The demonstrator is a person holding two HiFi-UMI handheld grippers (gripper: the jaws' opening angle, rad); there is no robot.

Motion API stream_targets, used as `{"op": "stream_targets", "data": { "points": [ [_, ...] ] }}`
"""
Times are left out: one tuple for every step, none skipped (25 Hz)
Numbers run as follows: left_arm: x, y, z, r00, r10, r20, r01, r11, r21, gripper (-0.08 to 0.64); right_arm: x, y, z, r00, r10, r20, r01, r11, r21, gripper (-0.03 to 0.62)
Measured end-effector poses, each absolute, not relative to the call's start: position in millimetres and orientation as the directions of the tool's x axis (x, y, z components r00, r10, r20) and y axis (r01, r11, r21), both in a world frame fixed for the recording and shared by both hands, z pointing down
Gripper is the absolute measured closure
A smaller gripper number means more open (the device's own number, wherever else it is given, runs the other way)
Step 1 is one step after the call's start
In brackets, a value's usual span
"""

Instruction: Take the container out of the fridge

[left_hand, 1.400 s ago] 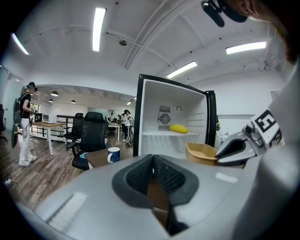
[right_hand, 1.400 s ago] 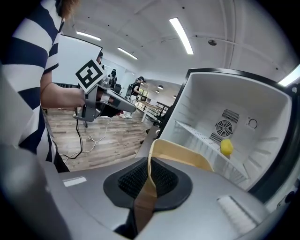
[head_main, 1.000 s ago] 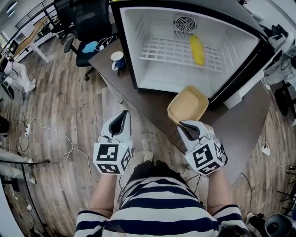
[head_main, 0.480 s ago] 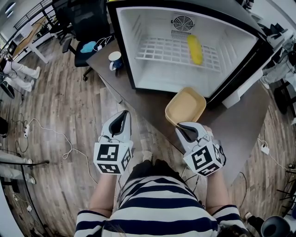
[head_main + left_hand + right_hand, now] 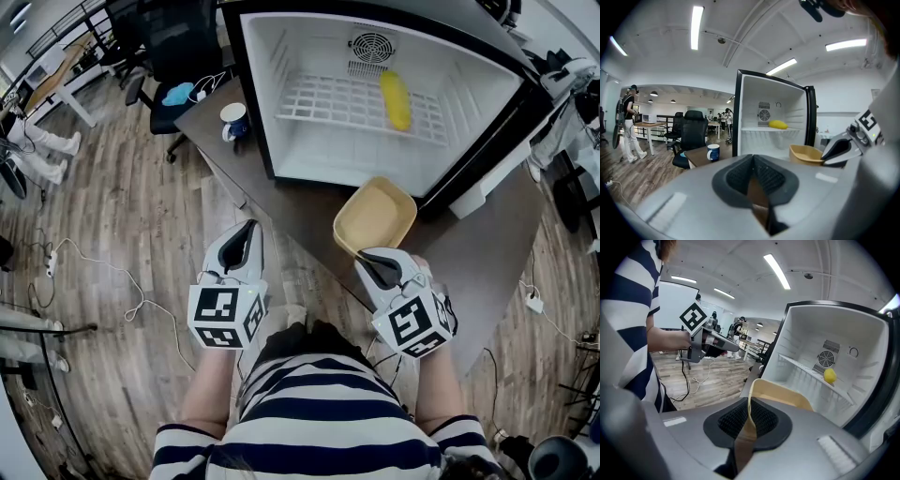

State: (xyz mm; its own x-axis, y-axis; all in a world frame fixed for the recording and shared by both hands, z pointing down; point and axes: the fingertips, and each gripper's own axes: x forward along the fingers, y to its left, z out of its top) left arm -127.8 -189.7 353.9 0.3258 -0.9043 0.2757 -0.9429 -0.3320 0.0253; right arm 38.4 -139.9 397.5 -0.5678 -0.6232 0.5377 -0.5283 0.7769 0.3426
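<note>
The tan, shallow container (image 5: 377, 217) hangs in front of the open fridge (image 5: 272, 112), over the brown table (image 5: 300, 211). My right gripper (image 5: 372, 260) is shut on its near rim; in the right gripper view the thin wall of the container (image 5: 780, 397) runs between the pads of that gripper (image 5: 749, 420). My left gripper (image 5: 239, 251) hangs to the left over the wood floor, shut with nothing in it; in its own view the left gripper (image 5: 753, 180) has its pads meeting. A yellow fruit (image 5: 397, 100) lies on the fridge's white wire shelf.
A blue-and-white mug (image 5: 235, 120) stands on the table left of the fridge. A black office chair (image 5: 178, 56) is at the table's far left corner. Cables (image 5: 103, 272) lie on the floor. People stand in the background of both gripper views.
</note>
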Motion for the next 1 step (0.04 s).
{"op": "stream_targets", "data": {
  "points": [
    [-128.7, -189.5, 353.7, 0.325, -0.905, 0.275, -0.943, -0.331, 0.026, 0.56, 37.6, -139.2, 397.2, -0.569, -0.623, 0.537, -0.528, 0.777, 0.342, 0.572]
  ]
}}
